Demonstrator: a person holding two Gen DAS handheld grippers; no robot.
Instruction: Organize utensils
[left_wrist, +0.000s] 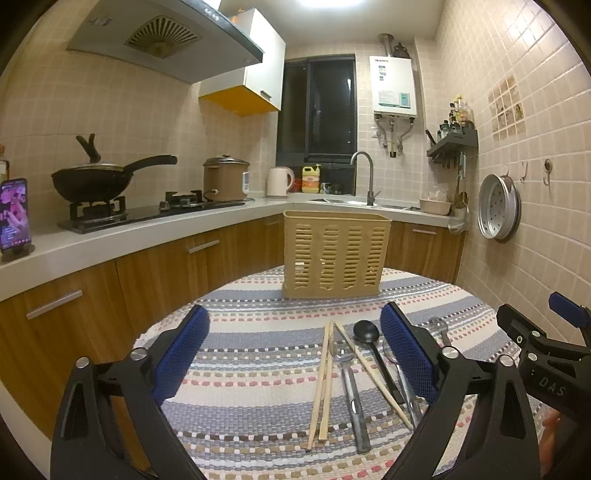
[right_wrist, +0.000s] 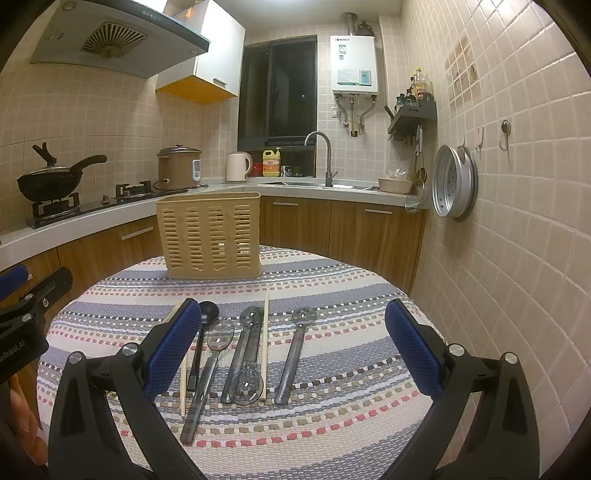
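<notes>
- The left hand-held gripper (left_wrist: 295, 354) hovers over the striped cloth (left_wrist: 258, 369) of the round counter, its blue pads spread wide and holding nothing.
- Between its fingers, from left to right, lie a pair of wooden chopsticks (left_wrist: 322, 384), a clear spoon (left_wrist: 351, 391), a third chopstick (left_wrist: 373, 373) slanting toward 5 o'clock, and a black spoon (left_wrist: 369, 343) just beside the right pad.
- The chopstick pair points toward 12 o'clock, with its near ends at 6 o'clock.
- The tan slotted utensil basket (left_wrist: 336, 254) stands upright at 12 o'clock from this gripper, well apart from the utensils.
- The right hand-held gripper (right_wrist: 291, 354) is likewise released, jaws wide, touching nothing.
- In the right wrist view the black spoon (right_wrist: 207, 314) lies against the left pad's edge at 10 o'clock; a clear spoon (right_wrist: 210, 373) is just right of it.
- Next come two clear spoons (right_wrist: 243, 354) lying head to tail with a chopstick (right_wrist: 265, 343) alongside them.
- A lone clear spoon (right_wrist: 295, 350) lies farthest right, near the middle of the open jaws.
- The basket (right_wrist: 210, 236) sits at 11 o'clock from this gripper.
</notes>
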